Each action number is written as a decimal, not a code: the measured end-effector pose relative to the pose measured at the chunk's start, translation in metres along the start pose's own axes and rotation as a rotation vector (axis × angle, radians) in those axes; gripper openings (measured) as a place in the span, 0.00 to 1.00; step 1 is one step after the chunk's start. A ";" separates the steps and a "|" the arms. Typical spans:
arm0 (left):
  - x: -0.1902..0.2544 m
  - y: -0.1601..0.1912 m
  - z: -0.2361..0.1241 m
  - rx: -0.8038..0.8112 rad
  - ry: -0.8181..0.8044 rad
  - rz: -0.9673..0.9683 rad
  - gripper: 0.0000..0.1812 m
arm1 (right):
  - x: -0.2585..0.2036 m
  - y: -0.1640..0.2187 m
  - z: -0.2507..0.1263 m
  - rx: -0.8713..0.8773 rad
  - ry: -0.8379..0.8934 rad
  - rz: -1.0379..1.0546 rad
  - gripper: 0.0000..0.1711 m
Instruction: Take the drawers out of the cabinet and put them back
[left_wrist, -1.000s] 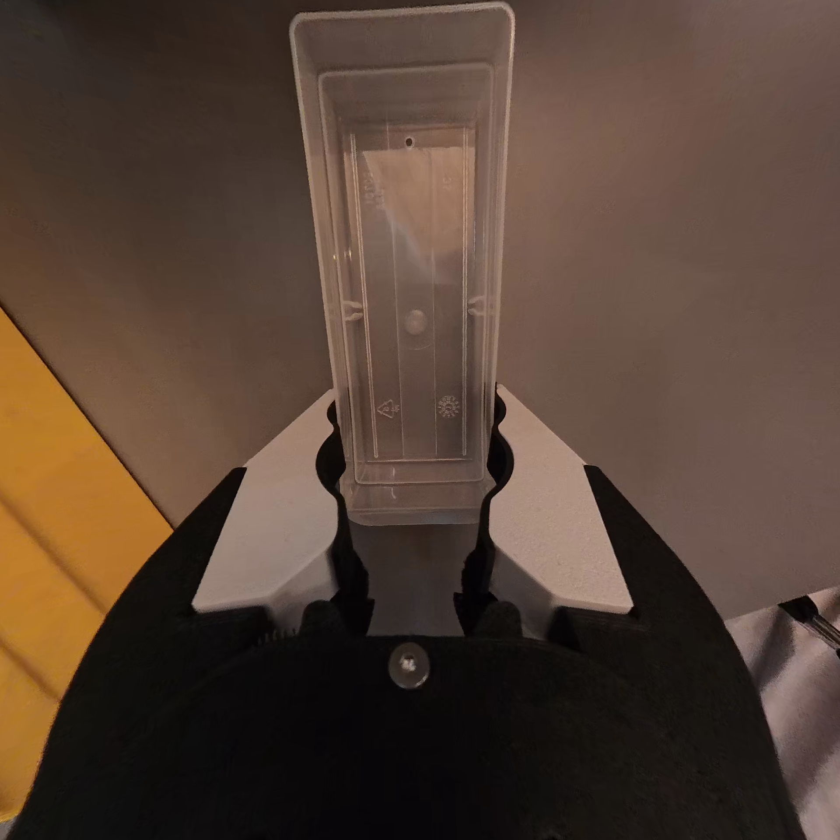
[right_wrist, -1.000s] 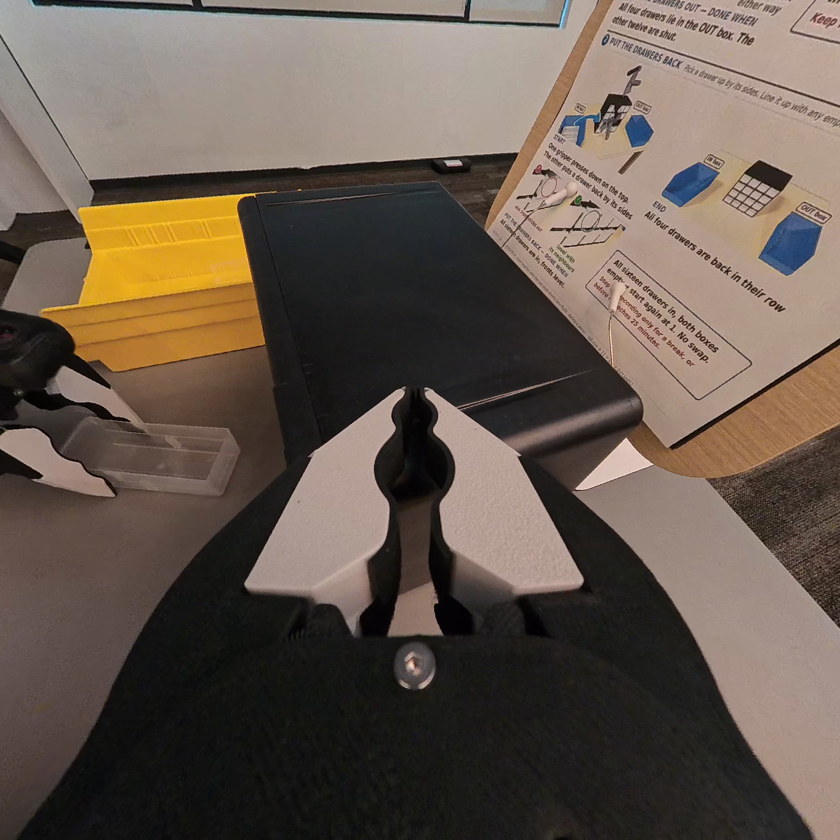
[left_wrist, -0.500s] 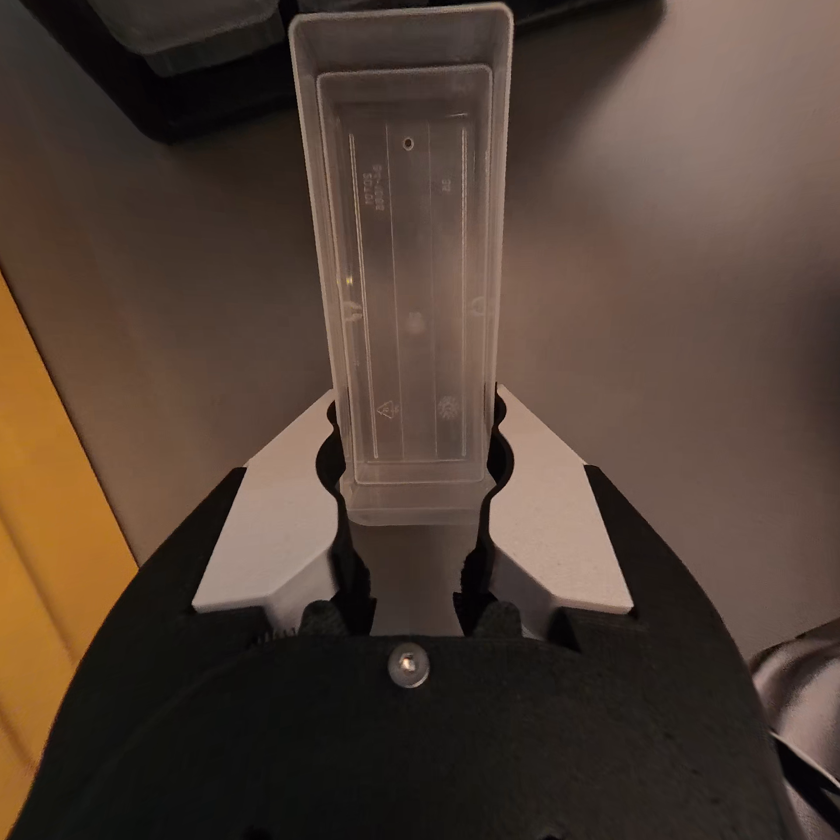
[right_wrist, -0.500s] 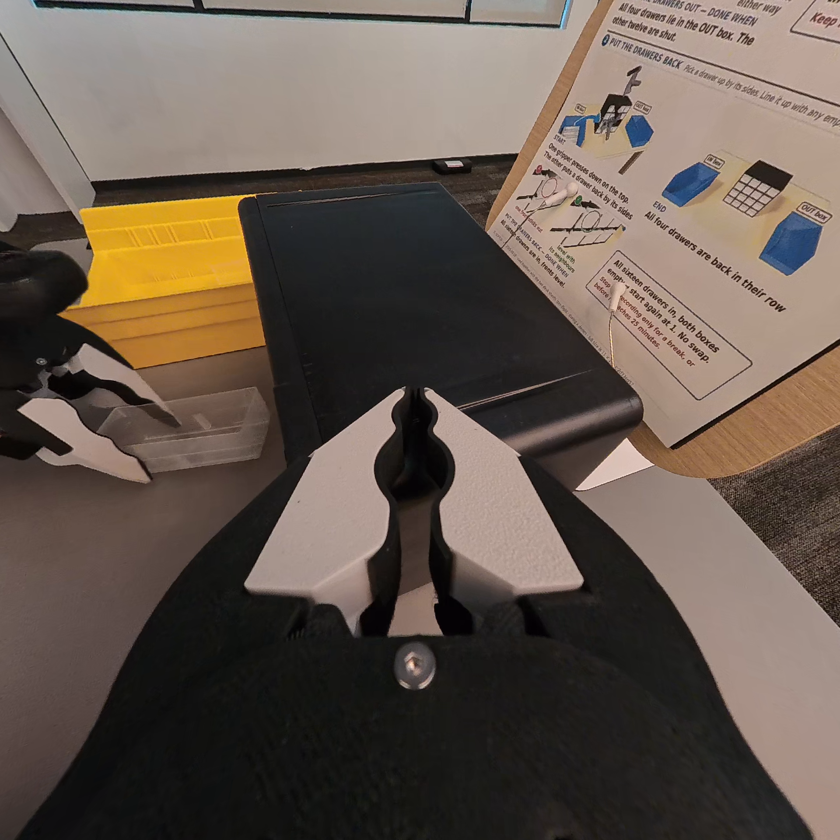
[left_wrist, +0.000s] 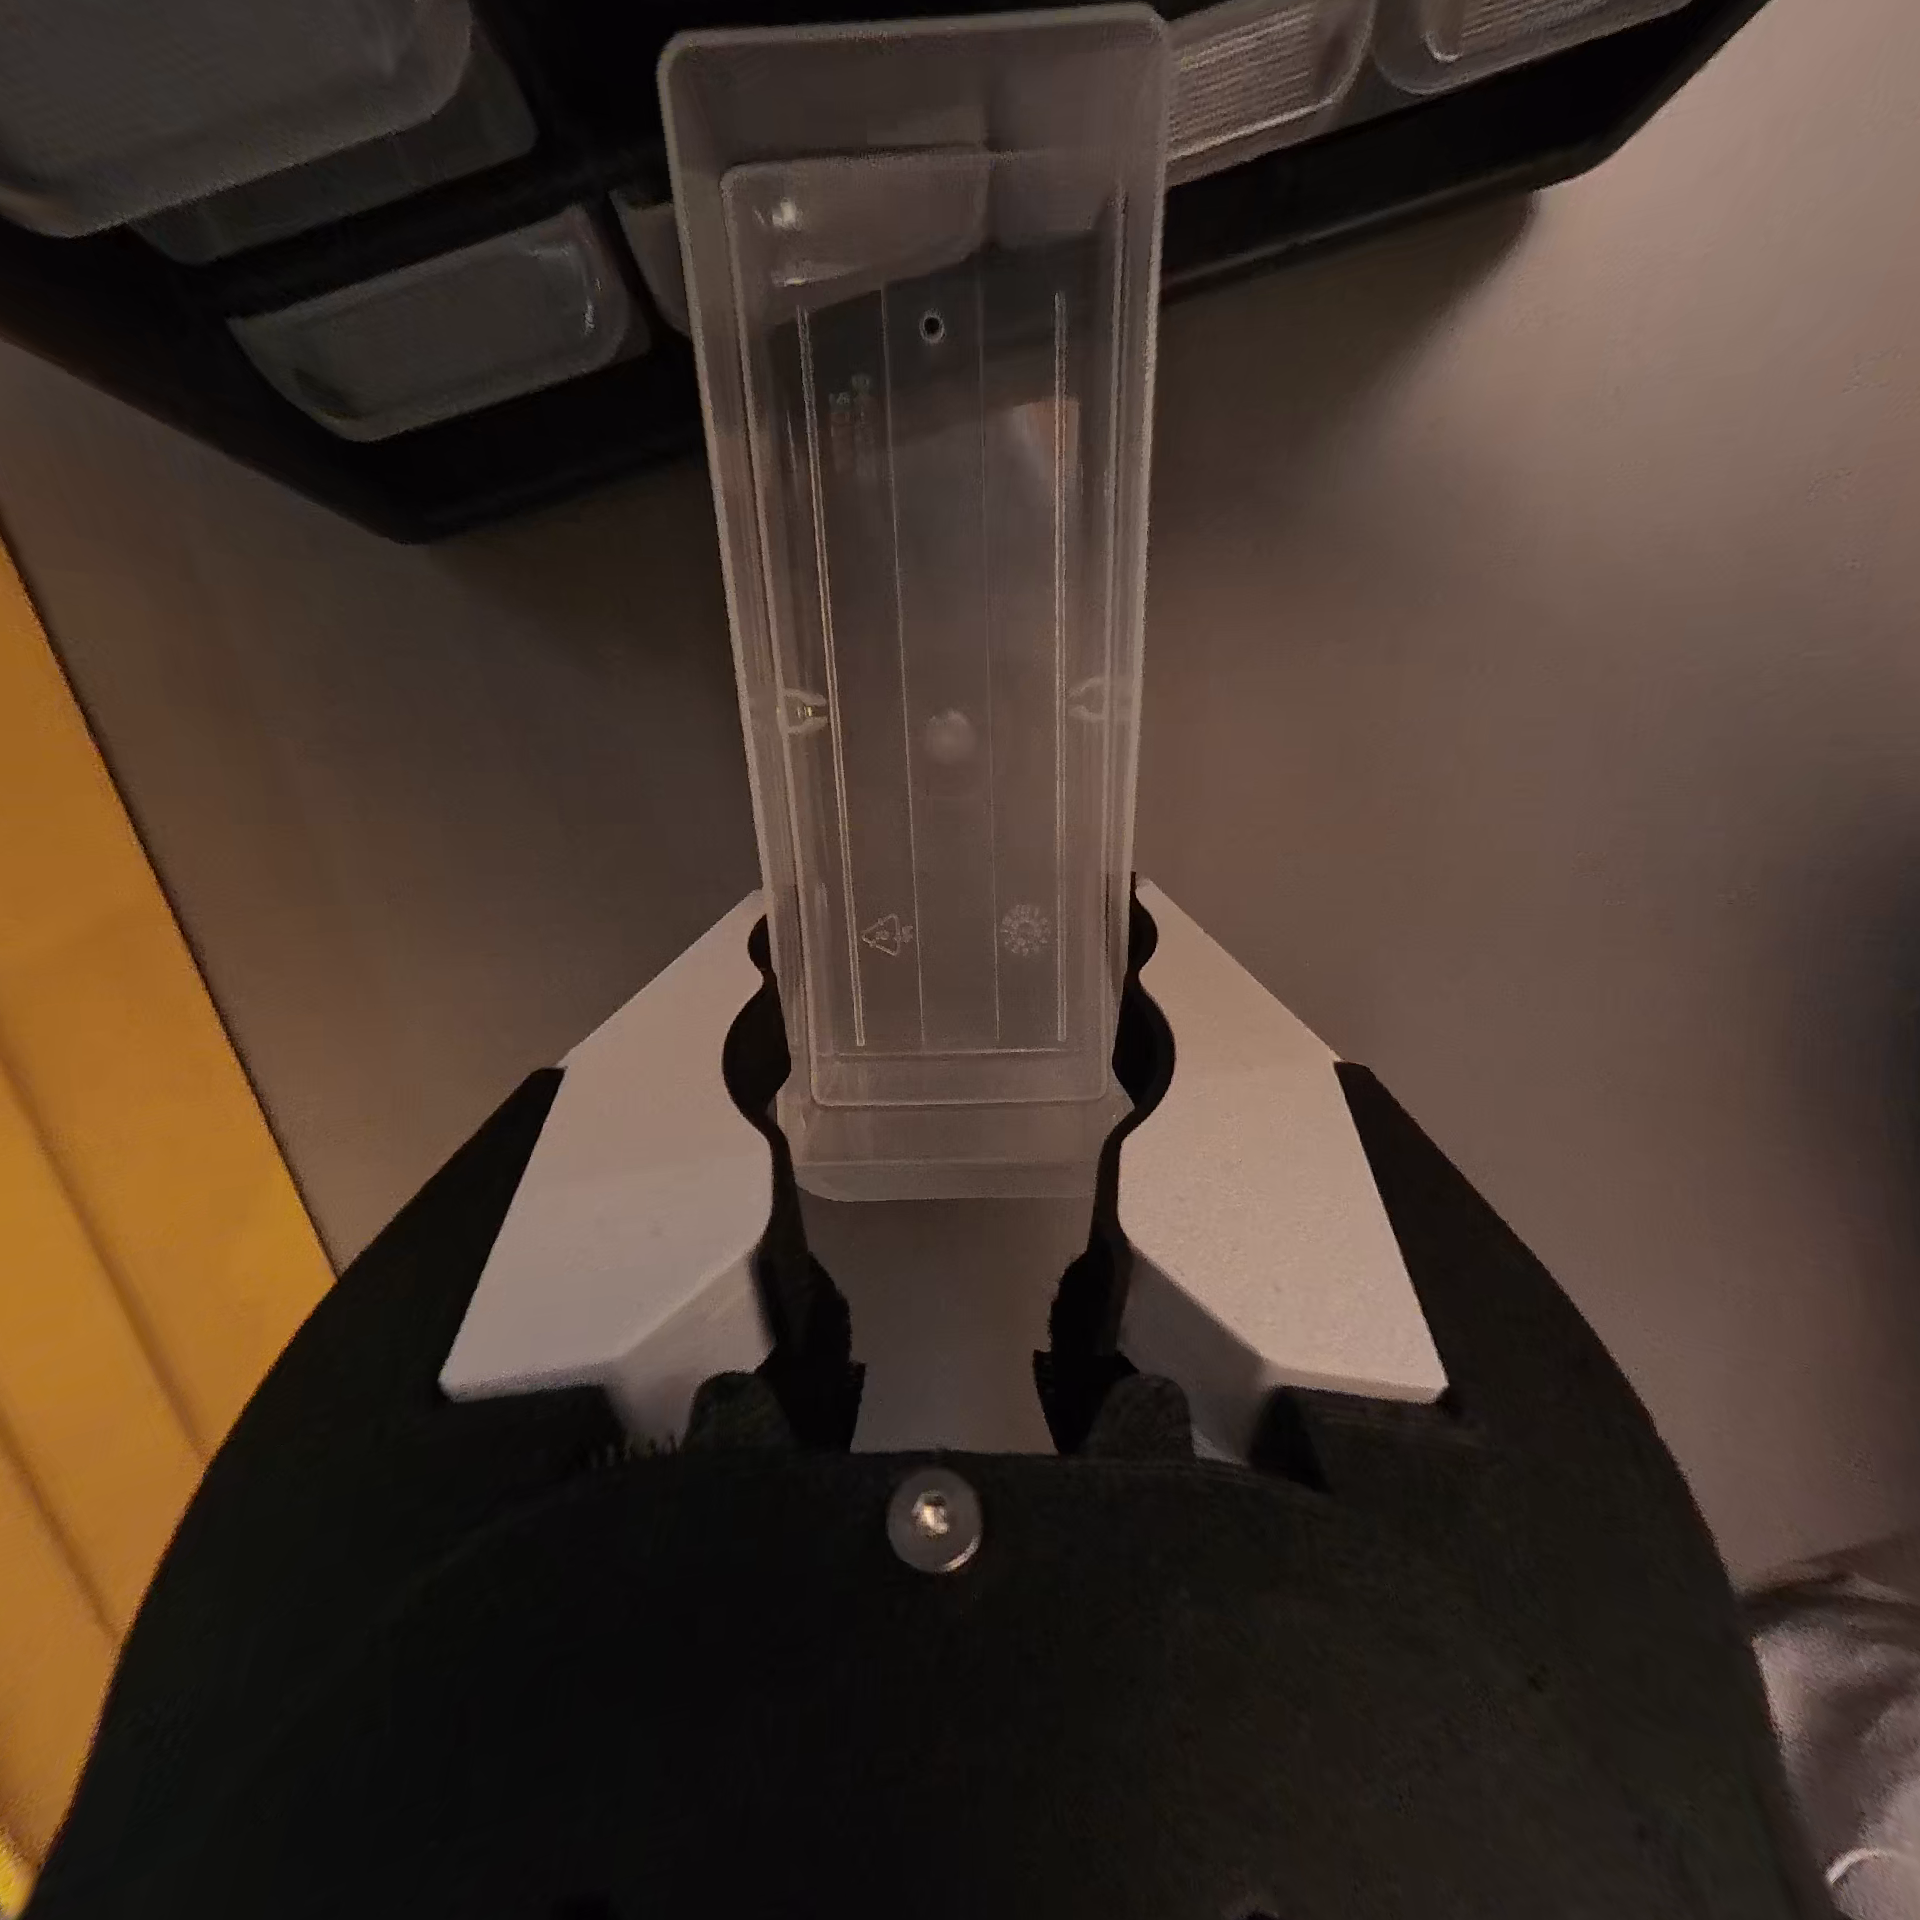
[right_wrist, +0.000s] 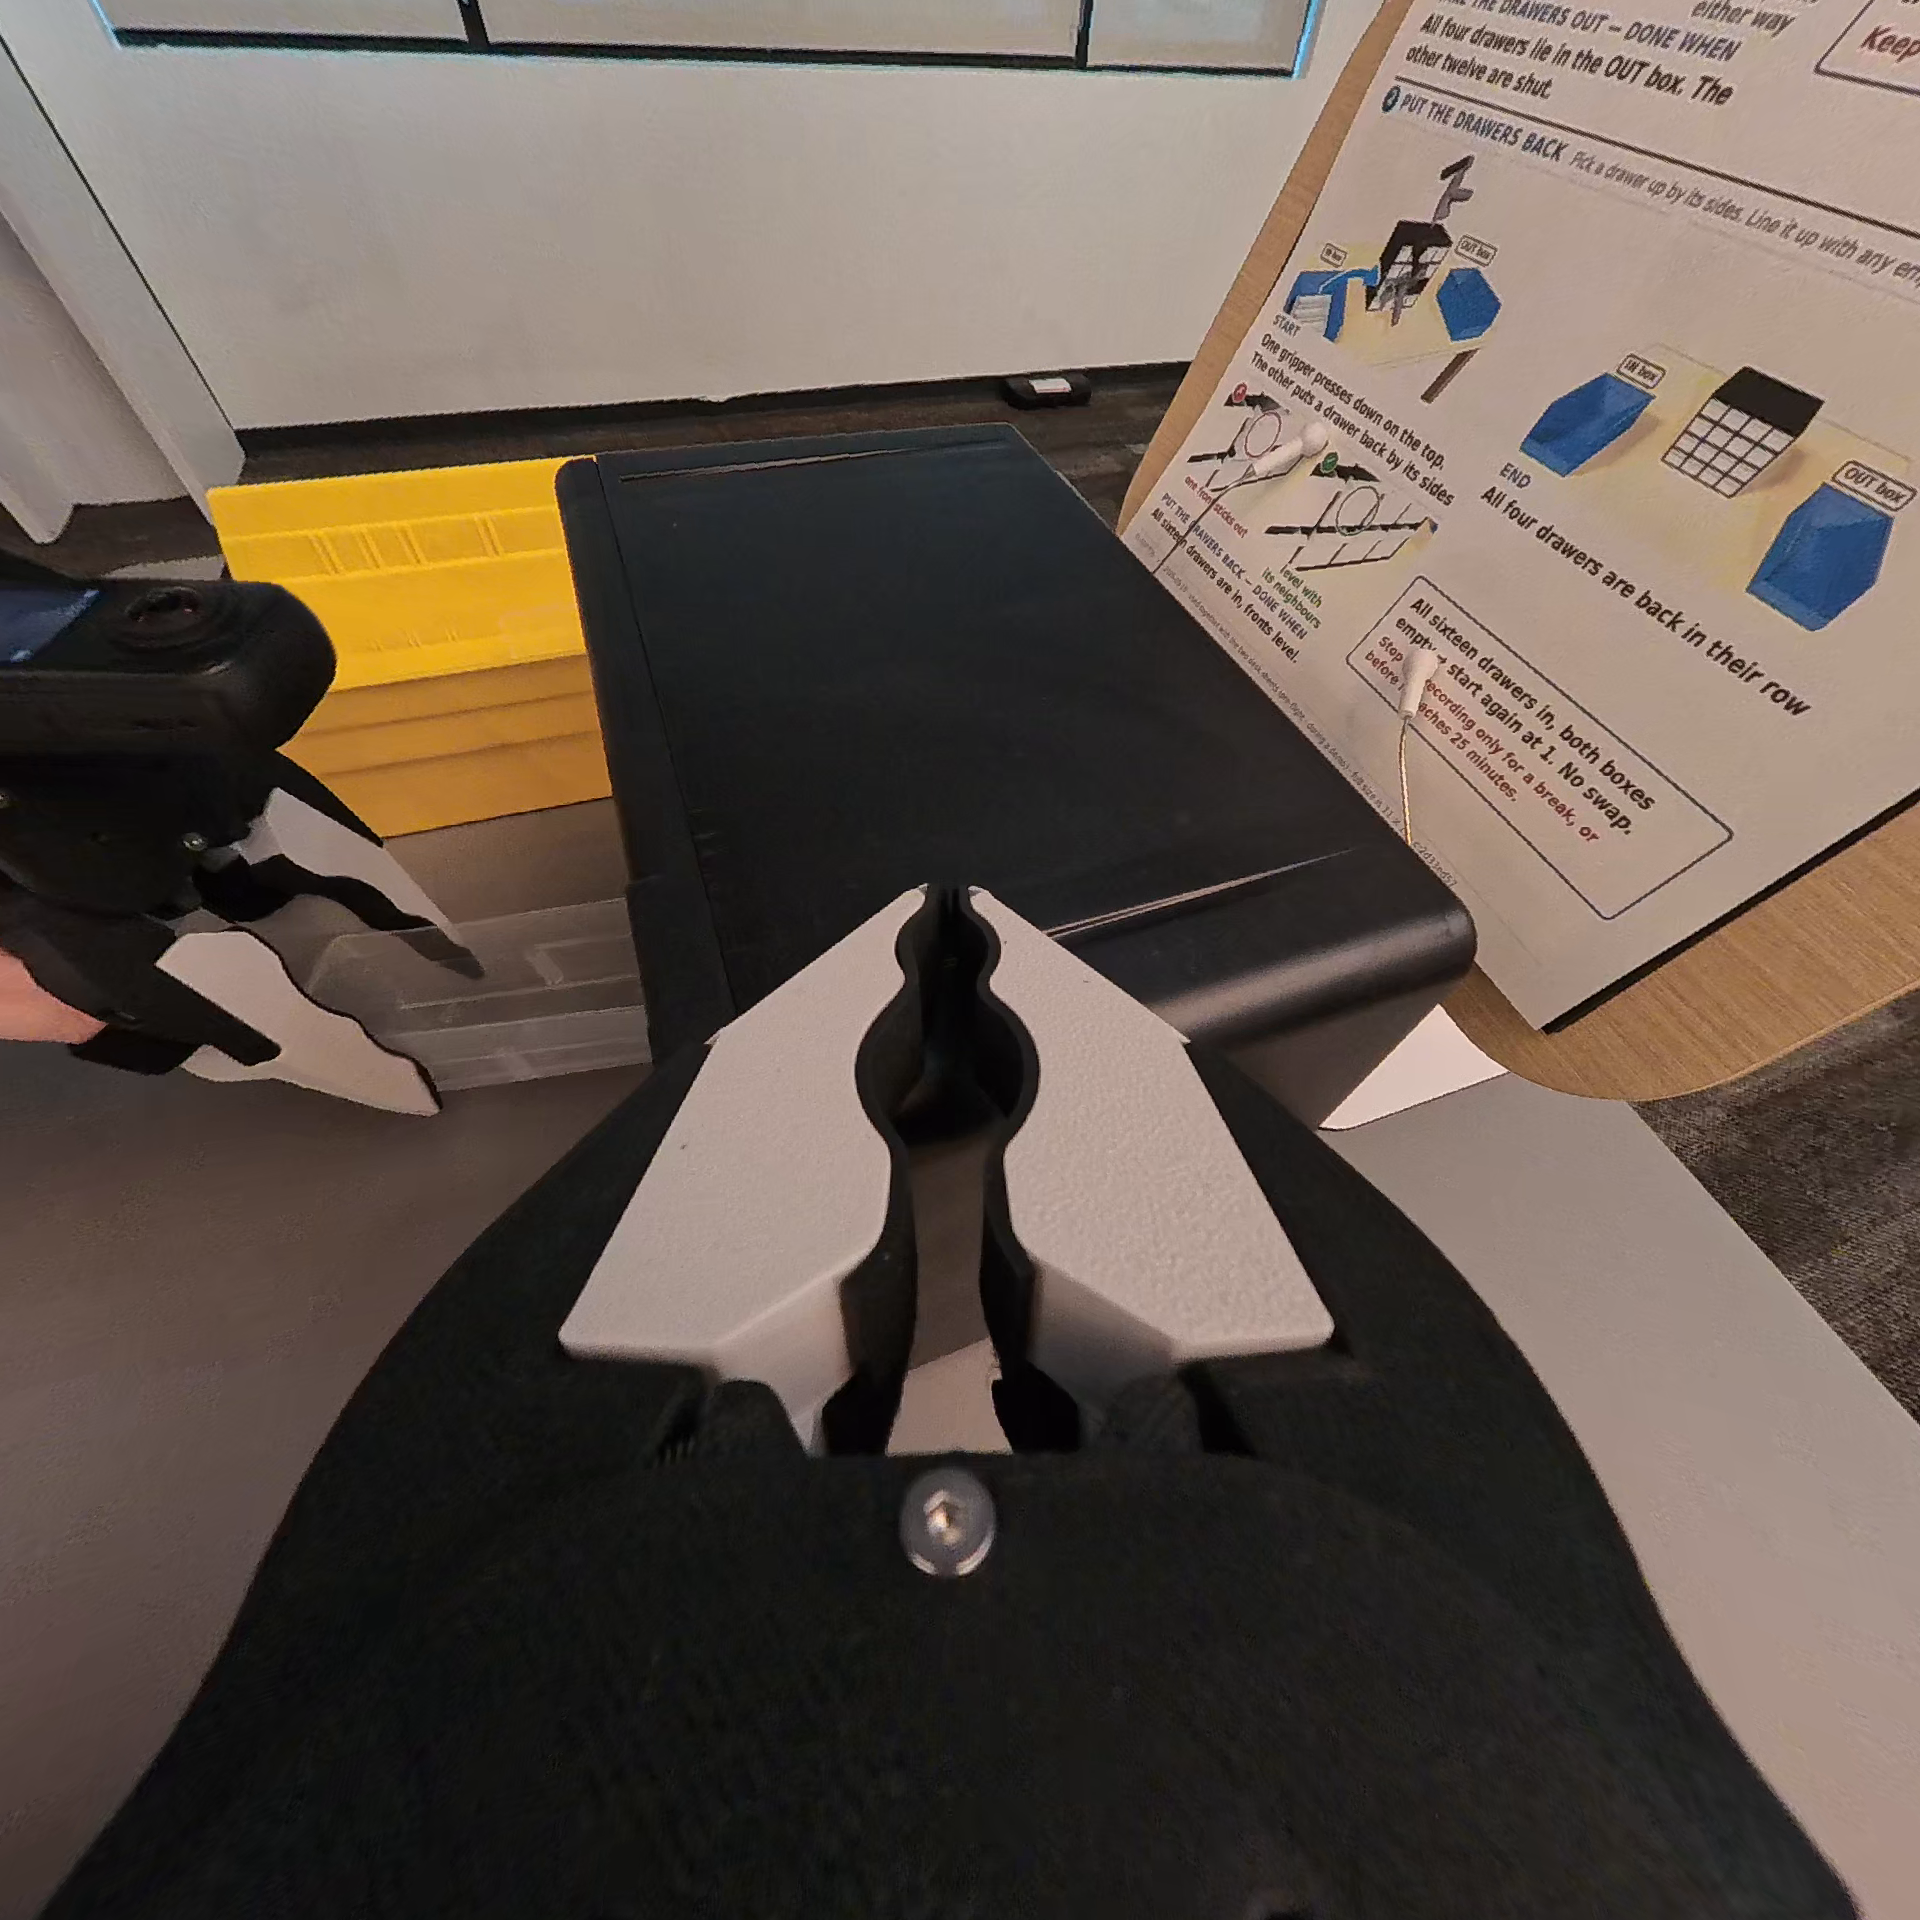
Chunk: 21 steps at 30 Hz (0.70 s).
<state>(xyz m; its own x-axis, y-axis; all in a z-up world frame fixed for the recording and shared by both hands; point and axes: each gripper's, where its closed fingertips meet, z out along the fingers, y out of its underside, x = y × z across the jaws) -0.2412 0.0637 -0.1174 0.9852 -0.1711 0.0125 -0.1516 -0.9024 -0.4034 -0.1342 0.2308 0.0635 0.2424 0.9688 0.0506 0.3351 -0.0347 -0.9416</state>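
My left gripper (left_wrist: 940, 914) is shut on a clear plastic drawer (left_wrist: 935, 623), gripping its sides at the near end. The drawer's far end reaches the front of the black cabinet (left_wrist: 312, 457), where other clear drawer fronts (left_wrist: 436, 332) sit in their slots. In the right wrist view the left gripper (right_wrist: 442, 1029) holds the drawer (right_wrist: 540, 987) level against the cabinet's left face. My right gripper (right_wrist: 945, 894) is shut and empty, with its tips over the near end of the cabinet top (right_wrist: 935, 644). I cannot tell whether they touch it.
A yellow bin (right_wrist: 416, 582) stands behind the left gripper, beside the cabinet, and shows at the left edge of the left wrist view (left_wrist: 83, 1039). A leaning instruction board (right_wrist: 1558, 468) stands right of the cabinet. The grey table (right_wrist: 208, 1299) runs under everything.
My left gripper has carried the drawer forward to the cabinet's front; the drawer fronts have come into its view. My right gripper has not moved.
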 end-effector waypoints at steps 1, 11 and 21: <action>-0.001 0.000 0.000 -0.001 -0.004 -0.009 0.34 | 0.000 0.000 0.000 0.002 -0.002 0.001 0.00; -0.003 -0.008 -0.001 -0.022 -0.057 -0.058 0.34 | 0.000 0.000 0.000 0.006 -0.008 0.000 0.00; -0.004 -0.010 -0.008 -0.032 -0.055 -0.089 0.34 | -0.001 0.000 -0.001 0.011 -0.017 0.001 0.01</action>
<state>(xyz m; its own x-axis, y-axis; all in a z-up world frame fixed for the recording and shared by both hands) -0.2444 0.0705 -0.1062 0.9977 -0.0683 -0.0031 -0.0645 -0.9256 -0.3731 -0.1339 0.2295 0.0634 0.2274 0.9728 0.0443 0.3247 -0.0329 -0.9453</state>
